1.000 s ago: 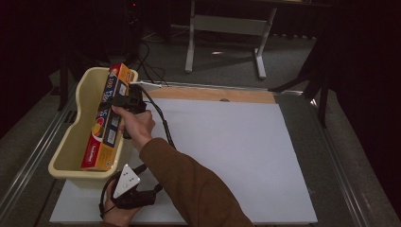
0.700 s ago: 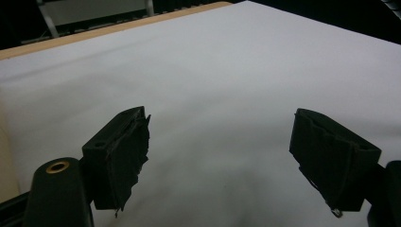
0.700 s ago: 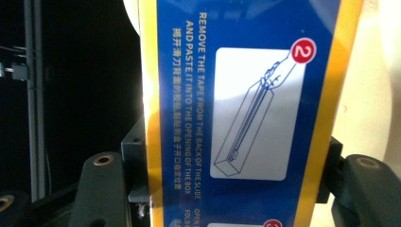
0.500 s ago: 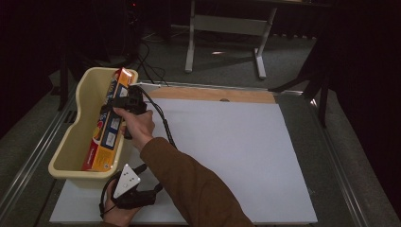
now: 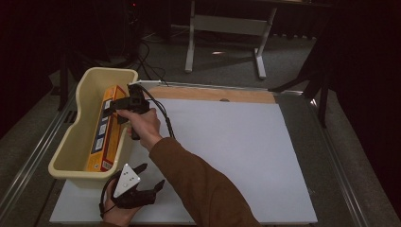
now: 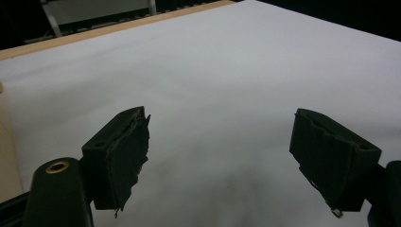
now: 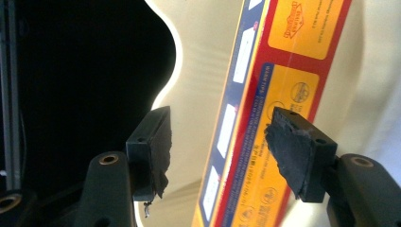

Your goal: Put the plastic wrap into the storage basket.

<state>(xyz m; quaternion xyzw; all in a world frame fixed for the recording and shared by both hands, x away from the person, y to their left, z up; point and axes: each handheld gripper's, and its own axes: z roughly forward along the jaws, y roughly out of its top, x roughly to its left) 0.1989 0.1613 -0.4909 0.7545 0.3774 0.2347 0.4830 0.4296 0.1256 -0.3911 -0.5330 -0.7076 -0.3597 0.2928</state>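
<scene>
A long orange and yellow box (image 5: 106,127) lies on its narrow side in the pale yellow tub (image 5: 108,71), along the tub's right wall. My right gripper (image 5: 114,109) hovers over the far end of the box, pointing into the tub. Its jaws have just been closing a little but stand open. In the right gripper view the box (image 7: 283,61) runs past the right pad (image 7: 295,151), and I see no pad pressing on it. The right gripper (image 7: 217,151) faces the tub's inner wall (image 7: 203,61). My left gripper (image 5: 152,176) rests open on the white sheet near the front edge, and the left gripper (image 6: 220,156) holds nothing.
The white sheet (image 5: 227,142) covers the table right of the tub, with a wooden strip (image 5: 213,93) along its far edge. Metal rails run down both table sides. A grey stand (image 5: 222,28) is on the floor behind. The right gripper's cable (image 5: 163,116) trails over the sheet.
The box has turned from showing its broad face, tilted up, to lying lower on its edge along the tub's right wall. The right hand shifted slightly. The left gripper has not moved.
</scene>
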